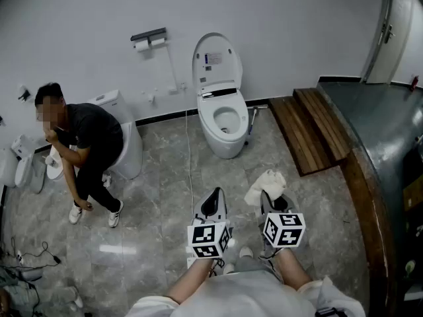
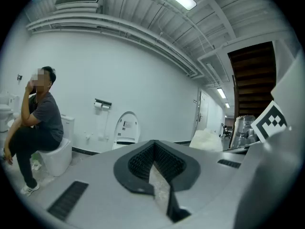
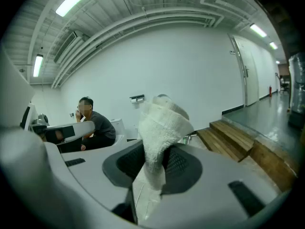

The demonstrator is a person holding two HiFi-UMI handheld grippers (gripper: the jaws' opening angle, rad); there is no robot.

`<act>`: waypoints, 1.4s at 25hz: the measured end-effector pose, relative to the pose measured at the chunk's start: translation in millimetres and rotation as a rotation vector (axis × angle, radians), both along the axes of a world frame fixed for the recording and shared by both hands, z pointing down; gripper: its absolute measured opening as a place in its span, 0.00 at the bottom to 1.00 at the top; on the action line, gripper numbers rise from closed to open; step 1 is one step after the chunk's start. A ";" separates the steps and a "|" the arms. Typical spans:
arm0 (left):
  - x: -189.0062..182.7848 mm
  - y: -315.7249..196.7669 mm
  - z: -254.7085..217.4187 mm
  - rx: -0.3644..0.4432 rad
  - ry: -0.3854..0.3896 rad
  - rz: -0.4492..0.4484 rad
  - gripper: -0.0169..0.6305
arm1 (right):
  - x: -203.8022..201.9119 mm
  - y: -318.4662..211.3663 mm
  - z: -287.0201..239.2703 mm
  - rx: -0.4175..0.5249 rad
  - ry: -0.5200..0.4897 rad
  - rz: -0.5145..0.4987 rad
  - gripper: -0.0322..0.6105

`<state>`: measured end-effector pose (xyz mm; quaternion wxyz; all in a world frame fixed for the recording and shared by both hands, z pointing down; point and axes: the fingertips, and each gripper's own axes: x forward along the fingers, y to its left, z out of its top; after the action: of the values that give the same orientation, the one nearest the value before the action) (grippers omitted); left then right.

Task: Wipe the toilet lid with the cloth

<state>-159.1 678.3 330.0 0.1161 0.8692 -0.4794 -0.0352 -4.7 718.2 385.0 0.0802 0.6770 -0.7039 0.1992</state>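
1. The right gripper (image 3: 152, 168) is clamped on the white cloth (image 3: 161, 125), which bunches up above its jaws. A firm hold matters here, since the bulk hangs loose.
2. The left gripper (image 2: 155, 171) has its jaws together with nothing between them, and is probably best kept aside.
3. The toilet lid (image 1: 215, 61) stands raised against the wall (image 1: 99, 18), well ahead across the floor (image 1: 158, 177). The step in hand looks like the approach.
4. To wipe well, I would lay the bunched end flat on the lid's face and sweep downward, keeping the hard jaws off it.
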 end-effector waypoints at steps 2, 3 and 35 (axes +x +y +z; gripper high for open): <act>-2.0 -9.2 0.7 0.000 0.000 -0.002 0.05 | -0.5 -8.8 0.7 0.000 -0.004 0.001 0.20; -2.3 -13.7 1.7 0.000 0.001 -0.003 0.05 | -0.2 -13.2 1.3 0.001 -0.005 0.001 0.20; 103.7 -295.9 4.2 -0.046 -0.048 -0.085 0.05 | 109.3 -306.3 -1.8 -0.033 -0.066 -0.094 0.20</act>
<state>-55.4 382.4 334.2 0.1232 0.8456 -0.5193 -0.0083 104.6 411.8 383.3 0.0774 0.6351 -0.7337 0.2288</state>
